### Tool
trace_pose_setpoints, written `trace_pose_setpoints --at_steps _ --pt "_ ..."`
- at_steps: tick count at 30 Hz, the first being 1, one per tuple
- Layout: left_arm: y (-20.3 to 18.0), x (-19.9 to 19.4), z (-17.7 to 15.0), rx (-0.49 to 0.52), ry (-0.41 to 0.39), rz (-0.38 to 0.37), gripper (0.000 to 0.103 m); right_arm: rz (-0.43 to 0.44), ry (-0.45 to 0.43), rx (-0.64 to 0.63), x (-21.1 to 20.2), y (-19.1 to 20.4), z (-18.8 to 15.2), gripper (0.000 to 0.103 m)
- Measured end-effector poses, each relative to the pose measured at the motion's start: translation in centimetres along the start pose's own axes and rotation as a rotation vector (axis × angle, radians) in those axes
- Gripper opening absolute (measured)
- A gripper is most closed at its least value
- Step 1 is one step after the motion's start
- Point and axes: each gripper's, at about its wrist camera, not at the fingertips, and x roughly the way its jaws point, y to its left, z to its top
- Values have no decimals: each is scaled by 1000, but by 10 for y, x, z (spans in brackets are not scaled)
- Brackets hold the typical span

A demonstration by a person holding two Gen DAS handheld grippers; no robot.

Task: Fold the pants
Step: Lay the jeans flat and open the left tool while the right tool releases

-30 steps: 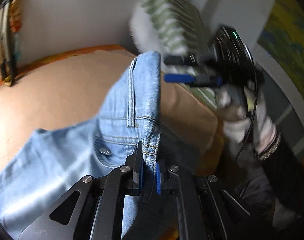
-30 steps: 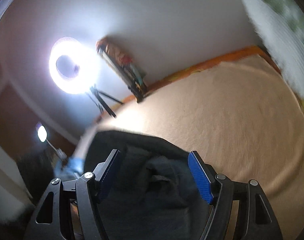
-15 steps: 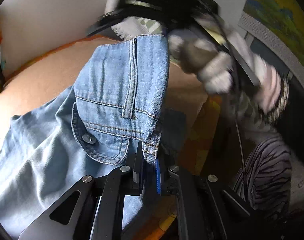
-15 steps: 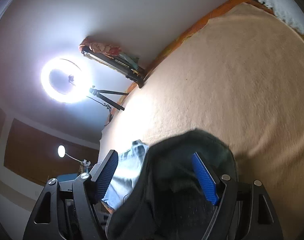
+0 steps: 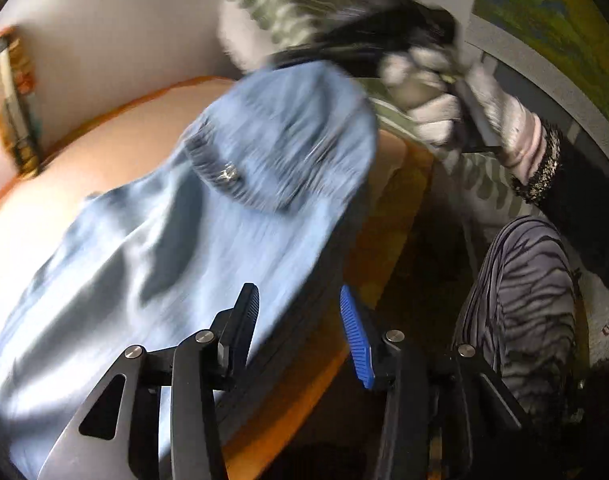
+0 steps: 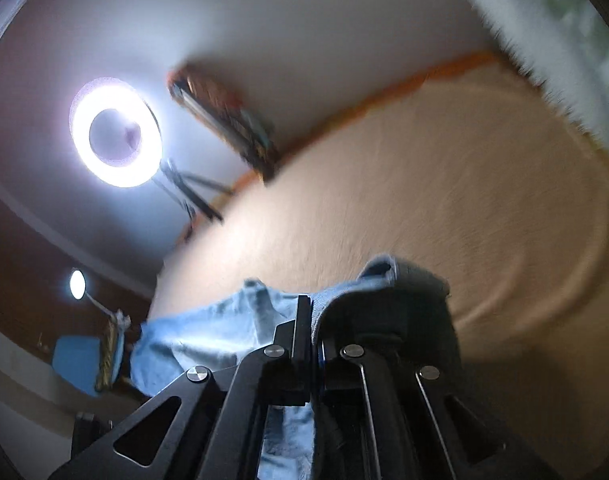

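The light blue denim pants (image 5: pixel 208 224) hang over the peach-coloured bed (image 5: pixel 116 140), waistband end up; the frame is blurred. My left gripper (image 5: pixel 298 320) is open, its fingers either side of the pants' right edge, gripping nothing. My right gripper (image 6: pixel 313 320) is shut on the waistband of the pants (image 6: pixel 224 328), which drape left and down from it. In the left wrist view the right gripper (image 5: pixel 368 40) shows as a dark blur at the top of the pants, held by a gloved hand (image 5: pixel 428 92).
The bed surface (image 6: pixel 424 200) spreads wide beyond the pants. A green-striped pillow (image 5: pixel 288 4) lies at its head. A ring light on a tripod (image 6: pixel 114 132) stands by the far wall. The person's striped leg (image 5: pixel 524 300) is right of the bed edge.
My left gripper has opened and let go of the waistband. My right gripper, open before, has shut on the waistband. The pants have swung.
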Motion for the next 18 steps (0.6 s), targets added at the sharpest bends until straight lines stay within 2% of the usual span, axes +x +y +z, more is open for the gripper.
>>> trace_pose_setpoints --at_steps 2,4,6,9,10,11,16,18 --pt "17 -10 -13 -37 9 40 41 7 -67 11 -24 -11 -3 0" --pt "32 -15 -19 -56 20 80 41 -17 -38 89 -25 -33 -9 0" --pt "42 -19 -24 -74 34 105 41 -75 -2 142 -16 -51 -16 1" --pt "50 -24 -40 -90 48 119 41 -103 48 177 -5 -64 -25 18" --pt "52 -25 -42 -102 45 109 41 -99 60 197 -4 -66 -27 33" --pt "58 -27 -46 -115 43 101 41 -90 59 197 -5 -66 -30 41" --pt "62 -19 -56 -154 52 80 41 -99 105 93 -15 -48 -50 58" --pt "64 -17 -61 -178 54 63 41 -140 138 52 -14 -43 -60 59"
